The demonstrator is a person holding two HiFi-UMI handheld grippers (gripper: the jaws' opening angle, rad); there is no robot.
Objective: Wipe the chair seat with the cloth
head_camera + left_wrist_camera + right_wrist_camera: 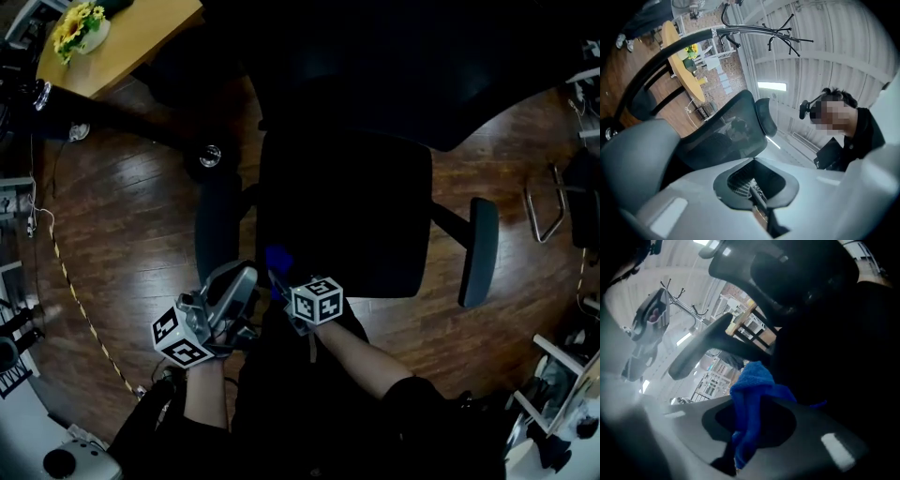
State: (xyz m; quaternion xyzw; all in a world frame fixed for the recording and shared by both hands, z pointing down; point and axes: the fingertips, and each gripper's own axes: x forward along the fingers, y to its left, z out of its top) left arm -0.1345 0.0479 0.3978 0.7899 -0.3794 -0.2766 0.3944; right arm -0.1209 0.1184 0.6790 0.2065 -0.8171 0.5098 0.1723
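- Head view: black chair seat (347,216) lay below, dark and almost without detail, with a grey armrest (217,225) on one side and another (480,251) on the other, over a brown wood floor (122,244).
- Cloth (278,260) was deep blue, small and bunched, at the seat's near edge. Could not tell whether it touched the seat.
- Right gripper (280,276) had its jaws clamped on the cloth.
- Right gripper view: right gripper (740,446) pinched the cloth (752,390) low down. The fabric looked plush and fuzzy, folded on itself, rising in a crumpled lump above the jaws against the black chair.
- Left gripper (242,278) sat just beside the right one, off the seat's near corner.
- Left gripper view: left gripper (754,190) had its jaws pressed together, nothing between them, and faced the mesh chair back (722,140).
- Round wooden table (131,42) with yellow flowers (77,26) stood well apart.
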